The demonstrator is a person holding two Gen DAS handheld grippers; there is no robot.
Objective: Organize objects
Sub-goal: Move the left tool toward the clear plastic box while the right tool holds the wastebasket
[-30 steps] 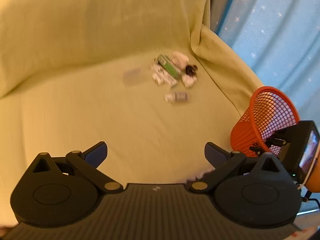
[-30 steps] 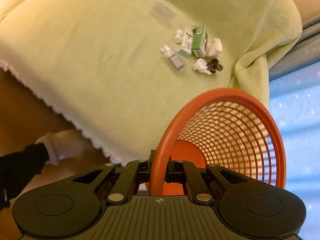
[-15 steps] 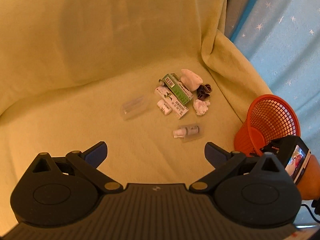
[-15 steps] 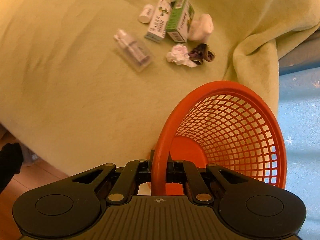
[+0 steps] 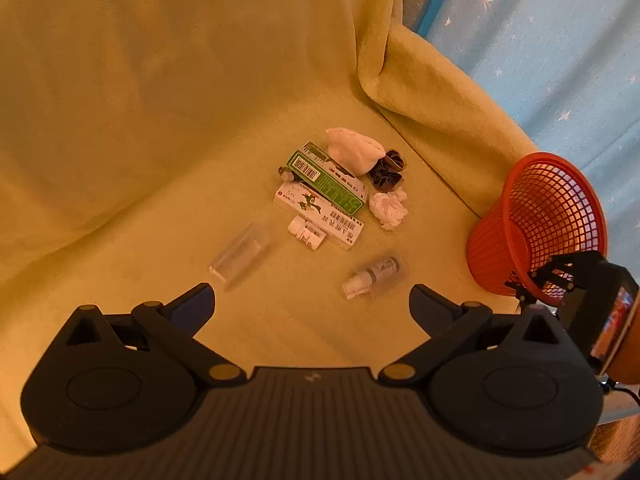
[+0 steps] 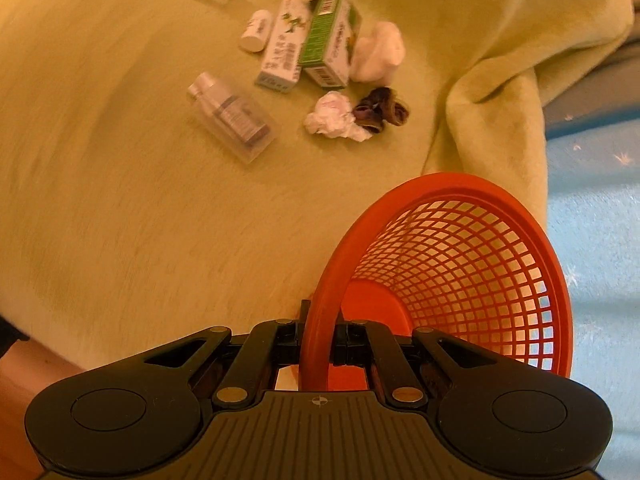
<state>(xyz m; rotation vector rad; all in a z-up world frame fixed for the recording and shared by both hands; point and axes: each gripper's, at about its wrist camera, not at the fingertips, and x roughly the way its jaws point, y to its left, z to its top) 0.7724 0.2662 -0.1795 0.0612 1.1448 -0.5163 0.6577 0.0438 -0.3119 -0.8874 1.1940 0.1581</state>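
The clutter pile [image 5: 340,196] lies on the sofa ahead of the left tongs [image 5: 312,300], which are spread wide and empty. Nearest is the spray bottle [image 5: 374,276], its long axis running left-right. The right tongs [image 6: 318,336] pinch the basket [image 6: 460,280] rim, to the pile's right.

Black ribbed left claw [image 5: 312,300], blue finger pads [image 5: 192,310], brass screws, round housings

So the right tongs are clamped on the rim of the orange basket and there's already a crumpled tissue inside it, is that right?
Not quite. The right tongs are clamped on the orange basket rim, but the basket is empty. The right wrist view shows the crumpled tissue lying on the yellow cover.
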